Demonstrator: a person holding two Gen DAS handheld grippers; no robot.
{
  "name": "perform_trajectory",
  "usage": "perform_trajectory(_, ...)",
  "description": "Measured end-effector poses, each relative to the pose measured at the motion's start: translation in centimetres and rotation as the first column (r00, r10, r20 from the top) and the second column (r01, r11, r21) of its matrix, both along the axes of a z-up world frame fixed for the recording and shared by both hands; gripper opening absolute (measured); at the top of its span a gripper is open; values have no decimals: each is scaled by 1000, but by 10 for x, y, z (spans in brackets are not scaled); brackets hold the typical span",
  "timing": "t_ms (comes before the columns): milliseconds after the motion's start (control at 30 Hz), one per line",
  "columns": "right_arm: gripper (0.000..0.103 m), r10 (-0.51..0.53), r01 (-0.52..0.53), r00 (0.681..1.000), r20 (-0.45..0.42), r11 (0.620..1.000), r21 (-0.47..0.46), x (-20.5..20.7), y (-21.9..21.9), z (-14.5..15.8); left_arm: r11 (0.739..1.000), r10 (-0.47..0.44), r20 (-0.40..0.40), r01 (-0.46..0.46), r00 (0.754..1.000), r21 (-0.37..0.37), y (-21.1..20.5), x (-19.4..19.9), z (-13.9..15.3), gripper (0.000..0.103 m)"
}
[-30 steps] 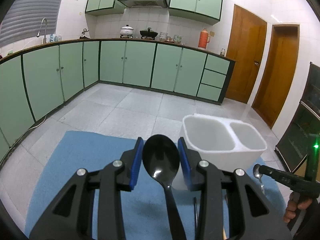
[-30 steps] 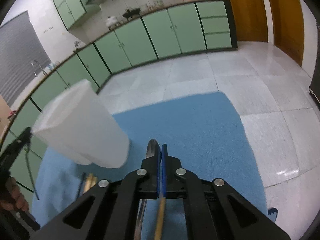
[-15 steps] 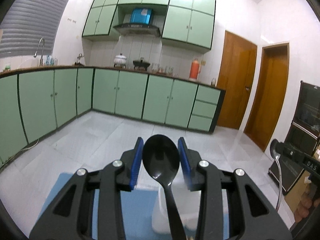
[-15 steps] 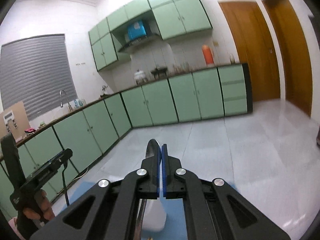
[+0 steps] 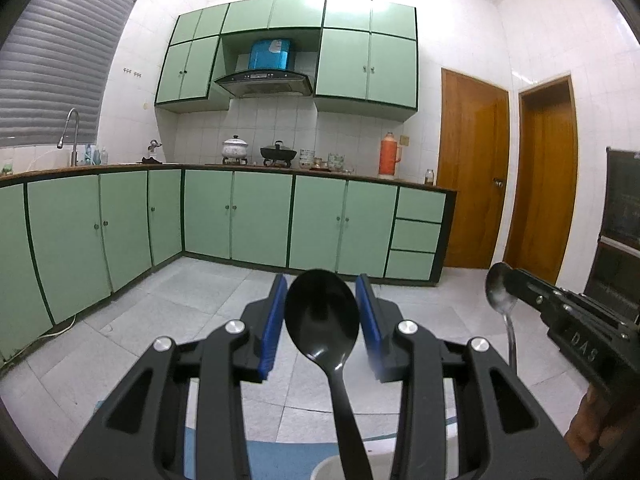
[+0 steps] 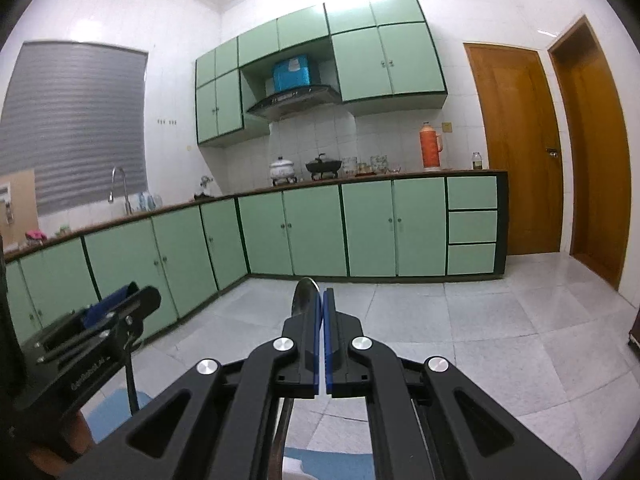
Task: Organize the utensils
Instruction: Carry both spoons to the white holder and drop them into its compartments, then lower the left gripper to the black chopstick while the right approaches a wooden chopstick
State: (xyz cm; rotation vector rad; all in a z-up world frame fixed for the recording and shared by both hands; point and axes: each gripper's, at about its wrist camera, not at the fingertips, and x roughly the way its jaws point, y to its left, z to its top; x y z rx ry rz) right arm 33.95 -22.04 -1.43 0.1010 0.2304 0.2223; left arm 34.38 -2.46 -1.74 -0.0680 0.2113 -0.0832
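The left hand-held gripper (image 5: 321, 322) is raised level and faces the kitchen wall, its blue-padded fingers (image 5: 273, 322) spread wide on either side of a black spoon (image 5: 321, 316). The spoon's bowl stands upright between the pads with a sliver of gap on each side, so the pads do not squeeze the bowl; its handle runs down and back under the gripper body, and what grips it there cannot be told. Below the handle, at the bottom edge of the left wrist view, shows the rim of a white container (image 5: 324, 470), and around it a strip of blue mat (image 5: 280, 456) on the tiled floor (image 5: 224, 300). The right hand-held gripper (image 6: 322, 328) has its blue pads pressed nearly together, pinching a metal spoon (image 6: 305, 290) whose bowl pokes out just past the left pad; its handle hangs down beneath the body. In the left wrist view this same gripper comes in from the right edge, the metal spoon's bowl at its tip and the thin handle dropping below, with a hand (image 5: 588, 420) partly seen under it. In the right wrist view the left gripper sits at the left edge, a dark spoon handle hanging down from it toward the mat's corner. The two grippers are held side by side, near each other but apart. Beyond them run green cabinets (image 6: 316, 232) under a counter with pots (image 6: 283, 168) and an orange flask (image 6: 431, 146), and two wooden doors (image 6: 516, 148) stand to the right.
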Motion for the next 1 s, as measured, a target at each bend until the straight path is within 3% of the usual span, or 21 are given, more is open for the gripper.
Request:
perform_trajectory(100, 2, 8, -7, 1000, 6, 999, -49, -4, 10, -15, 1000, 0, -10, 0, 1000, 6, -1, 2, -10, 34)
perform_trajectory(333, 2, 58, -60, 997, -41, 998, -35, -14, 17, -38, 1000, -12, -65, 13, 998, 11, -2, -2, -35, 35)
perform_trajectory(400, 3, 83, -84, 995, -57, 996, -22, -19, 17, -40, 1000, -15, -77, 15, 997, 9, 1, -8, -40, 40)
perform_trajectory(467, 5, 92, -92, 994, -64, 996, -7, -29, 12, -43, 1000, -17, -83, 17, 996, 9, 3, -16, -44, 53)
perform_trajectory(633, 19, 78, -76, 994, -79, 997, 27, -55, -4, -41, 1000, -26, -95, 26, 995, -7, 13, -43, -45, 63)
perform_trajectory(800, 40, 31, -28, 992, -122, 999, 28, -104, -28, -42, 1000, -22, -112, 23, 993, 5, 27, -96, -45, 75)
perform_trajectory(900, 48, -1, 2, 985, -174, 1000, 6, -138, -42, -52, 999, -28, -171, 31, 985, 19, 33, -132, -53, 80)
perform_trajectory(1000, 54, -26, 23, 966, -259, 1000, -15, -178, -52, -70, 997, -48, -280, 61, 959, 37, 36, -170, -73, 83)
